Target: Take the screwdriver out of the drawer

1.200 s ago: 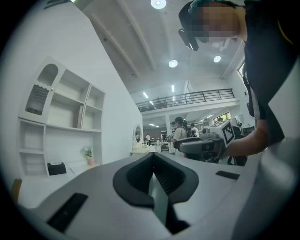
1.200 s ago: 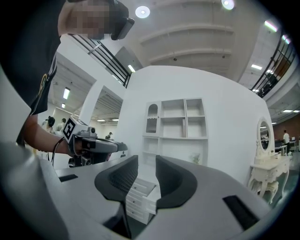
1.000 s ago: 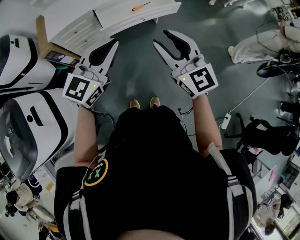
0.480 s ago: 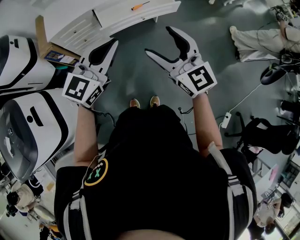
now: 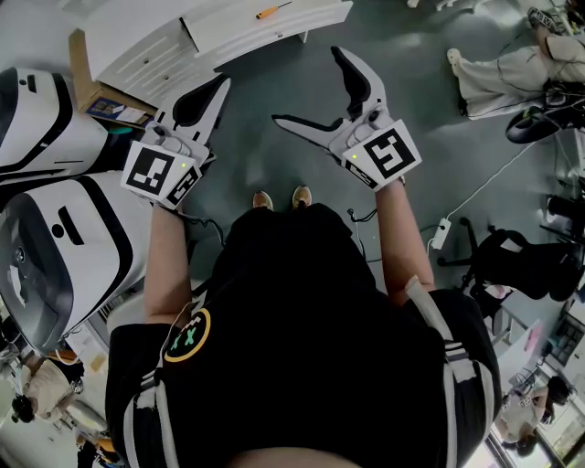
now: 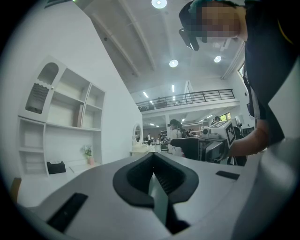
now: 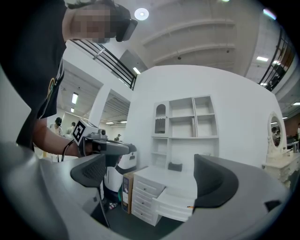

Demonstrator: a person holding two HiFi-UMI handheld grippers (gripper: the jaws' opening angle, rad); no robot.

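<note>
An orange-handled screwdriver [image 5: 272,12] lies in the pulled-out drawer [image 5: 274,32] of a white dresser [image 5: 146,57] across the floor. In the right gripper view that drawer [image 7: 174,205] shows between the jaws, far off, with the screwdriver [image 7: 189,206] as an orange speck. My right gripper [image 5: 306,85] [image 7: 150,180] points level at the dresser. Its jaws are opening wide, and nothing is between them. My left gripper [image 5: 222,84] [image 6: 153,161] is held beside it with its jaws shut on nothing. Both are well short of the drawer.
Two large white machines [image 5: 55,228] stand at the left, with a cardboard box [image 5: 90,90] by the dresser. At the right are a seated person [image 5: 512,78], a power strip [image 5: 441,236] with cables, and a black chair [image 5: 526,265]. Grey floor separates my shoes [image 5: 279,198] from the dresser.
The right gripper's jaws have spread from a narrow gap to wide apart. The left gripper has not moved and stays shut.
</note>
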